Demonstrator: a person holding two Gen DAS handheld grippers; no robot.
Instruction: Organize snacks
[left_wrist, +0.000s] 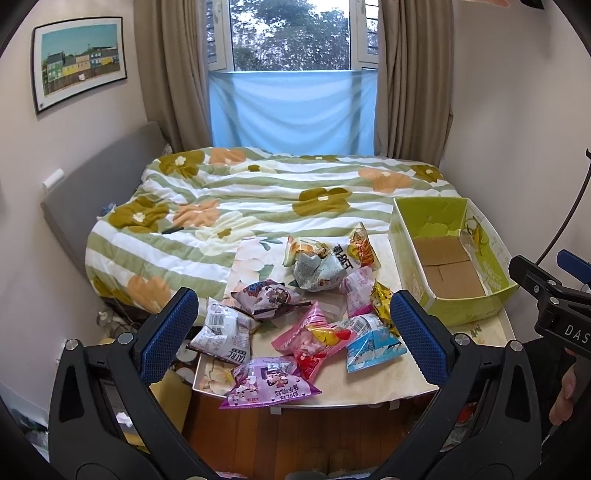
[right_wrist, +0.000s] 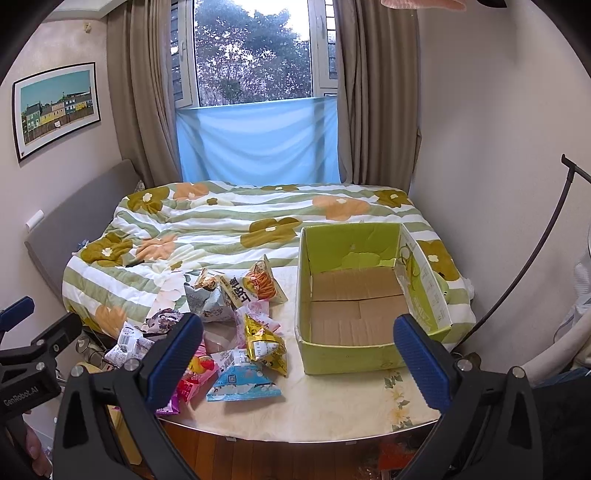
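Home bedroom: bed (left_wrist: 258, 206) with floral quilt, curtained window (left_wrist: 291, 33), framed picture (left_wrist: 79, 61).

One green cardboard box (right_wrist: 354, 295) sits far right on one table (right_wrist: 332, 406). Left of it, about ten snack packets (left_wrist: 310, 295) lie heaped; overlaps blur the exact count. Two grippers: left gripper (left_wrist: 293, 332), right gripper (right_wrist: 297, 354).

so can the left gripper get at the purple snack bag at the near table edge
Probably yes: the left gripper is open, the purple snack bag lies uncovered at the table's near edge, and nothing stands between them.
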